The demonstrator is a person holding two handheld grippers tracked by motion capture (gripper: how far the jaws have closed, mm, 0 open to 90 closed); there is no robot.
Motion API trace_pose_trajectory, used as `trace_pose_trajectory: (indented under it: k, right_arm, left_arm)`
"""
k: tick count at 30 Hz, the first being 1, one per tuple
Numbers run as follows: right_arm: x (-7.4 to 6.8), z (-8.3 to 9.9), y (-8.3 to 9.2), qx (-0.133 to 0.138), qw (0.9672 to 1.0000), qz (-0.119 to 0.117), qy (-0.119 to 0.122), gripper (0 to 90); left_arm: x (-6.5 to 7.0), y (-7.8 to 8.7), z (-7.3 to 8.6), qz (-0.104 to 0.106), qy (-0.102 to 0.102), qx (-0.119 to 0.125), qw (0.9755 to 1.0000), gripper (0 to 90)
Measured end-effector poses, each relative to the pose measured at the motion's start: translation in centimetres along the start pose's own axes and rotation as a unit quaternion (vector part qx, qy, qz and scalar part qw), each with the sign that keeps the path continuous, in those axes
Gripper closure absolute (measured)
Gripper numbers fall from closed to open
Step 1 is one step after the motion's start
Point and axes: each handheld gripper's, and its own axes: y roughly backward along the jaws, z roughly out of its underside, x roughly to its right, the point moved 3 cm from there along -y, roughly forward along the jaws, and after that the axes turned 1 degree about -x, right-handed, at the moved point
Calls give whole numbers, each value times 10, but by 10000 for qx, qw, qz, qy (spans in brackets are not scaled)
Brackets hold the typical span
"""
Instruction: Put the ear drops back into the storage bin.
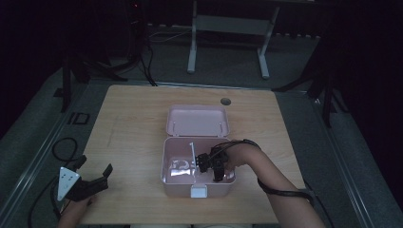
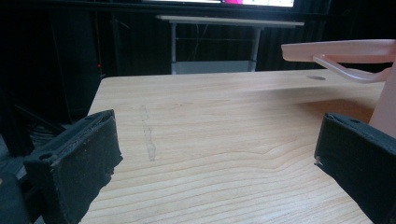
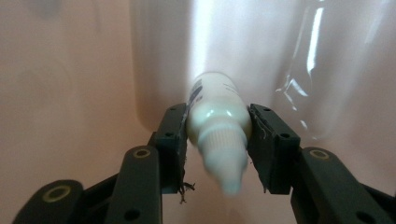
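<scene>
A pink box (image 1: pixel 166 167) stands open near the table's front, its lid (image 1: pixel 197 120) folded back. My right gripper (image 1: pixel 212 167) reaches down into the box's right compartment. In the right gripper view it (image 3: pixel 217 133) is shut on a small white bottle (image 3: pixel 216 122) with a ribbed cap, nozzle pointing back at the camera, the pink box wall (image 3: pixel 70 70) behind it. My left gripper (image 1: pixel 93 178) rests at the table's front left, open and holding nothing. In the left gripper view its jaws stand wide apart over bare wood, the box lid (image 2: pixel 343 50) at the upper right.
A white divider (image 1: pixel 192 154) splits the box, with a clear wrapped item (image 1: pixel 179 166) in the left compartment. A white latch (image 1: pixel 199 192) sits on the box front. The wooden table (image 1: pixel 133 118) has a cable hole (image 1: pixel 225 101) at the back. Cables (image 1: pixel 64 147) lie on the floor at left.
</scene>
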Motion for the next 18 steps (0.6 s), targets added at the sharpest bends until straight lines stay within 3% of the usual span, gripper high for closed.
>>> trace_pose_trajectory:
  k: [7,12,18]
  right_arm:
    - [1,9,26,295,9993,190,-87,528]
    - [0,14,38,284,9992,269,-125,503]
    - [-6,24,56,517,9977,426,-135,428]
  left_arm:
    - [0,0,0,-4,-4,-3,10000,4]
    - [0,0,0,-3,-5,-4,10000,4]
    - [0,0,0,-8,-5,-9,10000,4]
